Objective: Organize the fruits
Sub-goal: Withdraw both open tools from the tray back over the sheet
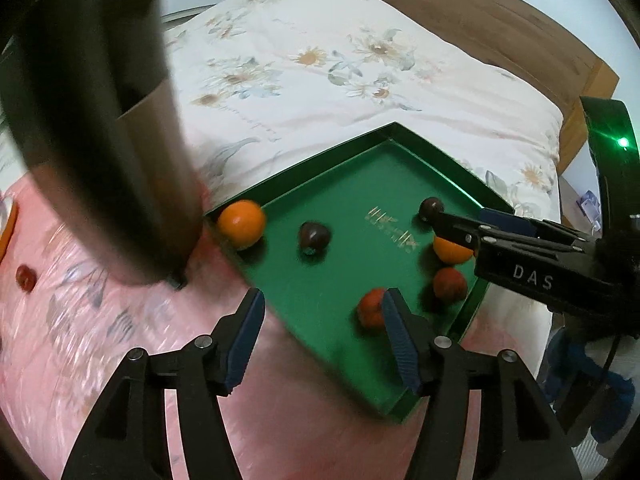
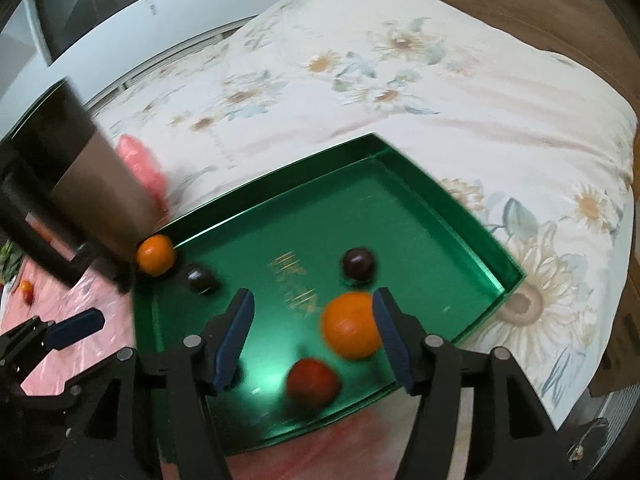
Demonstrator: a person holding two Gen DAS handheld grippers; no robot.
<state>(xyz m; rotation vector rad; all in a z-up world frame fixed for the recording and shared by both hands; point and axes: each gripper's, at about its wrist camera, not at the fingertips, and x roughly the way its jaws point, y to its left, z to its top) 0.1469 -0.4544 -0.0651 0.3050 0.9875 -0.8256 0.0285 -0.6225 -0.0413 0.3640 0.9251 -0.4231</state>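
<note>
A green tray (image 1: 394, 126) lies on the bed. In it are two oranges (image 1: 242, 224) (image 1: 450, 250), two dark plums (image 1: 315, 236) (image 1: 430, 208) and two red fruits (image 1: 450, 284) (image 1: 372, 308). My left gripper (image 1: 325, 294) hovers open over the tray's near edge, nothing between its pads; one red fruit sits just behind its right finger. My right gripper (image 2: 314, 296) stands wide open above the tray (image 2: 374, 136). An orange (image 2: 351, 326) and a red fruit (image 2: 312, 382) lie loose below it. A small red fruit (image 1: 26, 278) lies outside on the pink cover.
A tall dark, blurred box-like thing (image 1: 100, 120) stands close at the tray's left corner. A flowered white quilt (image 1: 320, 60) lies behind the tray, with a wooden headboard (image 1: 480, 12) beyond. The pink cover (image 1: 100, 340) spreads to the left and in front.
</note>
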